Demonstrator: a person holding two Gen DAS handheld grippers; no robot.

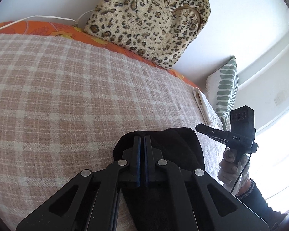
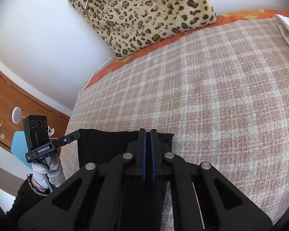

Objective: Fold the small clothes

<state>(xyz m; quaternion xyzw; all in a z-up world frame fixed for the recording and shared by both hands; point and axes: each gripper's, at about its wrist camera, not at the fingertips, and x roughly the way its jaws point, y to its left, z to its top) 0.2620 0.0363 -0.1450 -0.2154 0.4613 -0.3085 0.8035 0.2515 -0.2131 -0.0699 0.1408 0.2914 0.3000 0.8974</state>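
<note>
- Left claw [image 1: 142,137], left wrist view: jaws together, pinched on the near edge of a black garment [image 1: 175,146] lying on the checked blanket [image 1: 71,88]. Whether cloth actually sits between the pads cannot be confirmed; the garment is dark and the linkage covers it.
- Same view: right claw [image 1: 199,128] held off the blanket's edge by a gloved hand [image 1: 231,165]; its jaws look together.
- Right wrist view: right claw [image 2: 148,132] nearly together over the garment's [image 2: 106,144] far corner; a grip is likely.
- Handling, judged: light, limp, non-slippery cloth; best taken at corners or hem.
- Garment type and near half are hidden beneath the mechanisms.
</note>
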